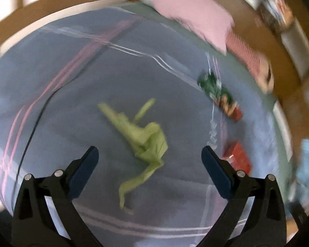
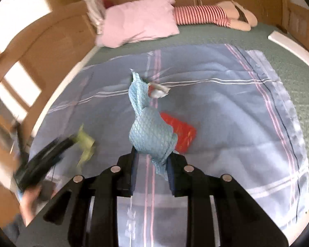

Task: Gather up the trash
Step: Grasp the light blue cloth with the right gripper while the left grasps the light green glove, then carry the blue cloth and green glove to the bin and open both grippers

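Two grippers working: right gripper (image 2: 152,160) clamped on blue cloth (image 2: 152,135), carry it clear; left gripper (image 1: 150,158), jaws apart, should centre over green wrapper (image 1: 146,138) (blurred) before closing

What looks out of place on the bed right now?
Litter on the blue plaid blanket: a crumpled green wrapper, a red packet and a green-and-red packet. The right gripper holds a crumpled blue cloth.

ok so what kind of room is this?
Most likely a bedroom: a bed under a blue-grey striped cotton sheet, a soft pink rectangular pillow, and wooden panelling around it.
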Demonstrator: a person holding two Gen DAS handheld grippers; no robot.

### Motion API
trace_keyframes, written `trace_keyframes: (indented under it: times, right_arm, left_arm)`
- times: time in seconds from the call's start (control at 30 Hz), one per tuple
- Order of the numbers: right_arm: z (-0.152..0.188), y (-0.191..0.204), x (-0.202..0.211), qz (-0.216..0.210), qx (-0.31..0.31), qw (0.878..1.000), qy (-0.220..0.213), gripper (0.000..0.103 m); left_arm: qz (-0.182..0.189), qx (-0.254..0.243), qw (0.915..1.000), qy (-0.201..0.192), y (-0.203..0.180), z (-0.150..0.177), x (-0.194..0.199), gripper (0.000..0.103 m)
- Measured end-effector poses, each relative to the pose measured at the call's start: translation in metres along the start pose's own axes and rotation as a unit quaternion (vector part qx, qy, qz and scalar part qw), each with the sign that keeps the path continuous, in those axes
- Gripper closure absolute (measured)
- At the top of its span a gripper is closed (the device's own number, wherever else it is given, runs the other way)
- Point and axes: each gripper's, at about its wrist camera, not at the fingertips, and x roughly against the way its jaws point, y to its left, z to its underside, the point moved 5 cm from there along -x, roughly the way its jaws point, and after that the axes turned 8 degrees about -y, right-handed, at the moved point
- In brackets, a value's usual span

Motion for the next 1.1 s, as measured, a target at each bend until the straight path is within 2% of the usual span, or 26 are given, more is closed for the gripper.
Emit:
trace_keyframes:
  times: [0.07,0.17,0.2,0.23,0.33,0.4,0.5,0.6,0.67,0.77,0.9,1.0,1.1]
  right_arm:
    - [0.023,0.01,0.024,-0.003,0.008,1.0,-0.004,0.077]
    - [0.045,0.019,0.061,0.003,0.022,1.0,-0.011,0.077]
    - [0.045,0.023,0.063,0.007,0.027,1.0,-0.012,0.077]
    - [0.045,0.026,0.07,0.017,0.037,0.999,-0.017,0.077]
    - [0.046,0.037,0.079,0.026,0.043,0.998,-0.026,0.077]
    - [0.051,0.043,0.081,0.03,0.047,0.998,-0.03,0.077]
    - [0.063,0.051,0.084,0.031,0.05,0.998,-0.029,0.077]
    - [0.079,0.054,0.089,0.028,0.039,0.998,-0.028,0.077]
    - [0.091,0.057,0.092,0.02,0.028,0.999,-0.023,0.077]
    - [0.099,0.059,0.104,0.031,0.051,0.998,-0.026,0.078]
    - [0.102,0.052,0.124,0.023,0.026,0.999,-0.038,0.077]
    - [0.107,0.045,0.146,0.031,0.021,0.998,-0.059,0.077]
    - [0.132,0.028,0.154,0.046,0.0,0.998,-0.04,0.077]
  left_arm:
    - [-0.043,-0.038,0.9983,0.015,0.0,0.0,-0.022,0.006]
    - [-0.044,-0.049,0.9965,0.052,0.007,0.01,-0.04,0.056]
    - [-0.05,-0.059,0.9964,0.034,0.01,0.009,-0.035,0.071]
    - [-0.053,-0.064,0.9961,0.027,0.011,0.009,-0.032,0.072]
    - [-0.033,-0.047,0.9984,0.004,0.015,0.009,-0.011,0.074]
    - [-0.042,-0.073,0.9961,-0.025,0.014,0.012,0.01,0.074]
    - [-0.011,-0.097,0.9937,-0.055,0.002,0.017,0.044,0.074]
    - [0.002,-0.147,0.9849,-0.091,-0.007,0.037,0.086,0.074]
    - [0.016,-0.159,0.982,-0.101,-0.008,0.049,0.108,0.074]
    - [0.042,-0.137,0.9837,-0.109,-0.002,0.052,0.148,0.074]
    - [0.079,-0.153,0.9754,-0.137,-0.017,0.054,0.206,0.074]
    - [0.114,-0.181,0.9661,-0.144,-0.036,0.078,0.242,0.074]
    - [0.143,-0.208,0.9597,-0.124,-0.053,0.113,0.256,0.074]
